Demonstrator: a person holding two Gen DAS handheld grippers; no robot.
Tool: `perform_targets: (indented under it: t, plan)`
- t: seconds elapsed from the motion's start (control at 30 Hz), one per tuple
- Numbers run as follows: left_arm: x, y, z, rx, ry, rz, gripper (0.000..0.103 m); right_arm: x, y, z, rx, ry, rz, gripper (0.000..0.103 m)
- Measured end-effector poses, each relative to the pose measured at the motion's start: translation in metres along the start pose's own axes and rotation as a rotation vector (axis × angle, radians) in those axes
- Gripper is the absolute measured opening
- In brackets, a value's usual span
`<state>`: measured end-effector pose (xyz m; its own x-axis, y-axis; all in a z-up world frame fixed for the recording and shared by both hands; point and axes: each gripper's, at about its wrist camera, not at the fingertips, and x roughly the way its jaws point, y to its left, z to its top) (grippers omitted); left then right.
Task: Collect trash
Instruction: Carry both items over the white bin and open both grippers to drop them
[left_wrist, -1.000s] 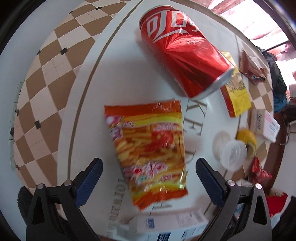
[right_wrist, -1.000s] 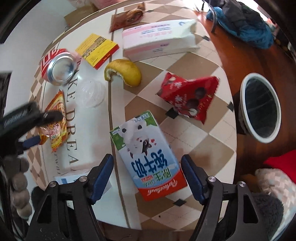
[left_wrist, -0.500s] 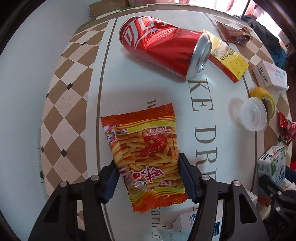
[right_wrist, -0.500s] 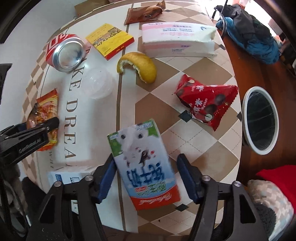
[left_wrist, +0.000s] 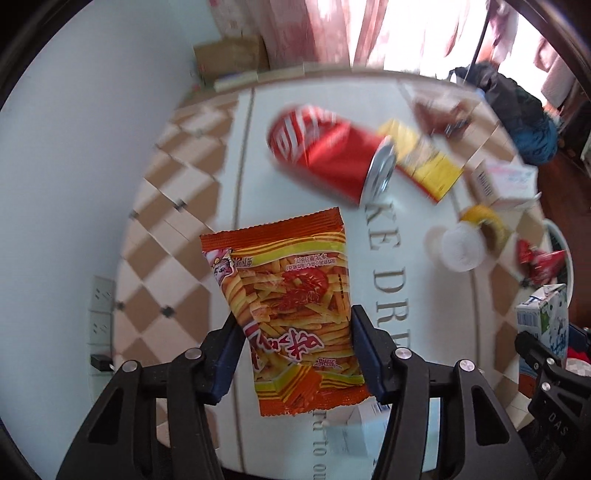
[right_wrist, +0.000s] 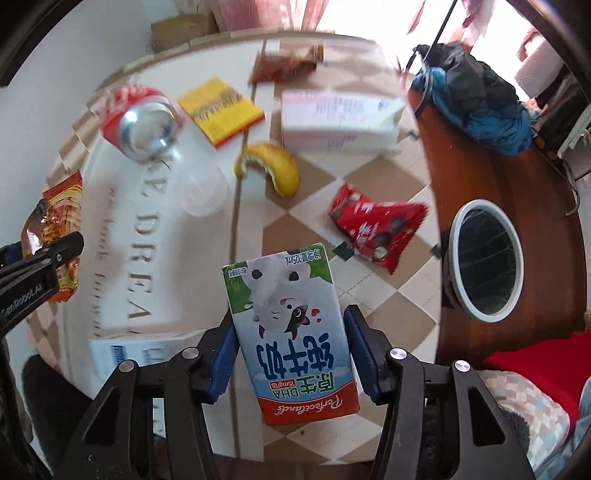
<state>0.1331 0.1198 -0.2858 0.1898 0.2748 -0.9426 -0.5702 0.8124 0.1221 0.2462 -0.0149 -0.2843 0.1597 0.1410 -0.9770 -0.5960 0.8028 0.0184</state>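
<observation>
Now both claws hold trash above the desk (right_wrist: 369, 295): left claw (left_wrist: 295, 354) has just closed on the chip bag (left_wrist: 291, 306), right claw (right_wrist: 288, 352) on the milk carton (right_wrist: 291, 332). Keep both squeezed and level, then carry them over the bin (right_wrist: 484, 258) before letting go.

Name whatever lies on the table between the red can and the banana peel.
In the right wrist view, the yellow packet lies between the red can and banana peel.

Orange-and-yellow snack bag (left_wrist: 291, 314), red can (left_wrist: 325, 155), blue-green-white milk carton (right_wrist: 291, 332) — tablecloth (right_wrist: 369, 295) checked brown and cream.
</observation>
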Motion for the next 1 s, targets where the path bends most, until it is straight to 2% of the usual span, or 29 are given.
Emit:
perform_targets:
  t: [0.1, 0.27, 0.43, 0.57, 0.8, 1.0]
  plan:
    - [-0.04, 0.002, 0.001, -0.004, -0.092, 0.006, 0.053, -0.027, -0.002, -0.006, 0.023, -0.072, 0.029, 0.057]
    - [-0.107, 0.006, -0.012, -0.015, -0.248, 0.014, 0.053, -0.084, -0.014, -0.018, 0.038, -0.207, 0.028, 0.057]
    - [-0.151, -0.001, -0.019, -0.013, -0.351, 0.001, 0.053, -0.132, -0.027, -0.032, 0.056, -0.304, 0.029, 0.057]
    - [-0.18, -0.021, -0.025, 0.005, -0.411, -0.022, 0.053, -0.16, -0.05, -0.043, 0.112, -0.361, 0.046, 0.057]
    - [-0.212, -0.094, -0.009, 0.114, -0.468, -0.077, 0.053, -0.191, -0.132, -0.055, 0.241, -0.426, 0.062, 0.057]
    - [-0.196, -0.197, 0.022, 0.236, -0.437, -0.156, 0.053, -0.172, -0.234, -0.053, 0.364, -0.414, 0.019, 0.057]
